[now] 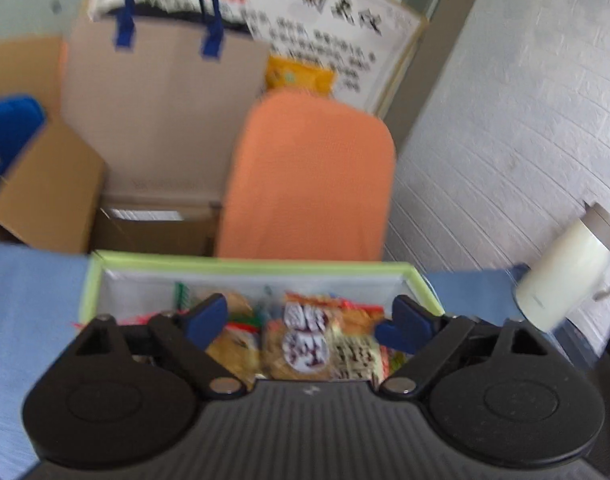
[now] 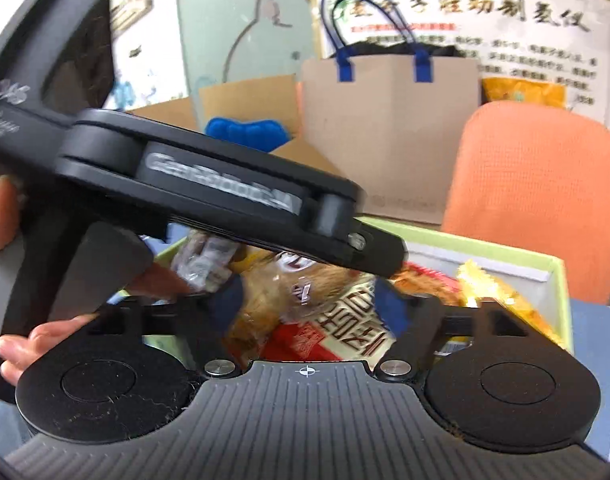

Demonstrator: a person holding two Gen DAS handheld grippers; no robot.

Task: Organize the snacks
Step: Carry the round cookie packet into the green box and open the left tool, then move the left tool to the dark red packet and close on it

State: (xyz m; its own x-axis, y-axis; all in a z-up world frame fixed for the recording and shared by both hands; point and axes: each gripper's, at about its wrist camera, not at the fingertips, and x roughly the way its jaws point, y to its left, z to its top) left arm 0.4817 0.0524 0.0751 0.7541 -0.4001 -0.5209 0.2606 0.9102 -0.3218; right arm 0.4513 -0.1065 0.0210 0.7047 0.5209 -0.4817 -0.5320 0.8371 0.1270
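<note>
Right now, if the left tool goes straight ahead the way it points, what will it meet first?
Probably the snack packets in the green-edged box; the open left tool points down at them. Depth is unclear.

Green-rimmed storage box (image 1: pixel 249 267): cloth-like rim, pale smooth lining.
Crinkled snack packets (image 1: pixel 305 340): glossy plastic film.
Black gripper body (image 1: pixel 305 420): matt ribbed plastic, with shiny metal pins at the finger pivots.
Blue finger pads (image 1: pixel 209 316): smooth, dull (rubber or plastic, cannot tell).
Orange chair back (image 1: pixel 313 176): woven mesh cloth.
Brown paper bag (image 1: pixel 165 112): matt paper, blue fabric handles.
Cream jug (image 1: pixel 565 272): smooth, faintly glossy.
Cardboard boxes (image 1: pixel 49 188): matt.
</note>
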